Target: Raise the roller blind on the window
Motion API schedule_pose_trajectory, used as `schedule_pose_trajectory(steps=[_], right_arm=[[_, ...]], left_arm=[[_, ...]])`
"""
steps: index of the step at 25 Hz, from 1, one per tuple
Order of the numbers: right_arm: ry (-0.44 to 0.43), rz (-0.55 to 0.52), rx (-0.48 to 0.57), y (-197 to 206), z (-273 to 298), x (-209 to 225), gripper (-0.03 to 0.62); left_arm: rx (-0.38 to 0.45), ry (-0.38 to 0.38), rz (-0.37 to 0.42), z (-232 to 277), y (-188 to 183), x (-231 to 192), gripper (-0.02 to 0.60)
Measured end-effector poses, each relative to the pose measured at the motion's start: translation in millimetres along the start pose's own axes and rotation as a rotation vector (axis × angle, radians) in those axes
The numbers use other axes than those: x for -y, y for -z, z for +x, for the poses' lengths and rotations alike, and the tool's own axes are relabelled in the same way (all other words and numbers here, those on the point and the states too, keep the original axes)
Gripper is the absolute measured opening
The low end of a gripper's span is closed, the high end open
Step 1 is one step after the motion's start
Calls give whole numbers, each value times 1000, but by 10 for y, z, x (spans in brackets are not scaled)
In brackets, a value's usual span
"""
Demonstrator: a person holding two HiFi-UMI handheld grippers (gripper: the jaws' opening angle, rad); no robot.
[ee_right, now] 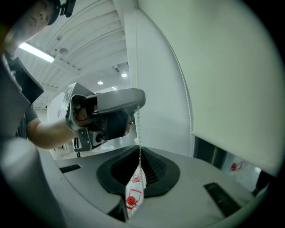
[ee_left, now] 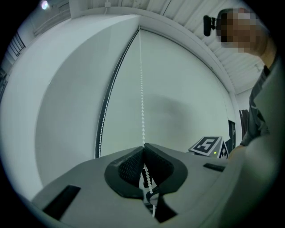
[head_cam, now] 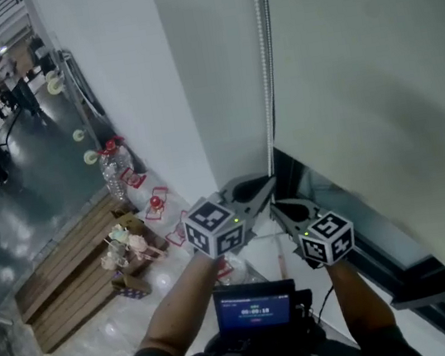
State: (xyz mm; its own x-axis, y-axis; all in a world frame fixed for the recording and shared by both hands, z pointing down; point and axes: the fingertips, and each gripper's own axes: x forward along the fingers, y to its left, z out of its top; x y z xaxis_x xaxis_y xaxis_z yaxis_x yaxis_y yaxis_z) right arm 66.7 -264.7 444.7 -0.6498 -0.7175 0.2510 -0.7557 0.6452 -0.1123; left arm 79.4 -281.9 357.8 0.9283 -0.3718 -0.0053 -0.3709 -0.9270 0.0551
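Note:
The pale roller blind [head_cam: 375, 82] covers most of the window, and its bottom edge hangs above the dark window frame [head_cam: 390, 259]. Its white bead chain [head_cam: 264, 57] runs down along the blind's left edge. My left gripper [head_cam: 267, 183] is shut on one strand of the chain, which in the left gripper view passes between the closed pads of the left gripper [ee_left: 143, 148]. Just below it, my right gripper [head_cam: 275, 208] pinches the same strand. In the right gripper view the chain [ee_right: 138, 129] drops from the left gripper [ee_right: 140, 105] into the right gripper's [ee_right: 139, 150] closed tips.
A white wall pillar [head_cam: 131, 78] stands left of the window. Far below are a water bottle [head_cam: 116, 170], red-and-white items [head_cam: 156, 202] and wooden pallets [head_cam: 71, 277]. People [head_cam: 10, 77] stand at the far left. A small screen [head_cam: 255, 307] sits at my chest.

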Motion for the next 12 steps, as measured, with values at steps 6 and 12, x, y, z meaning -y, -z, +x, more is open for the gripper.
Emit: schedule_pose_trajectory(steps=[6, 12], right_arm=[[48, -117, 82, -532, -409, 87, 54], [-27, -178, 268, -1663, -636, -28, 95]], left_arm=[[7, 0, -3, -27, 57, -21, 3], [11, 19, -16, 23, 19, 59, 3]])
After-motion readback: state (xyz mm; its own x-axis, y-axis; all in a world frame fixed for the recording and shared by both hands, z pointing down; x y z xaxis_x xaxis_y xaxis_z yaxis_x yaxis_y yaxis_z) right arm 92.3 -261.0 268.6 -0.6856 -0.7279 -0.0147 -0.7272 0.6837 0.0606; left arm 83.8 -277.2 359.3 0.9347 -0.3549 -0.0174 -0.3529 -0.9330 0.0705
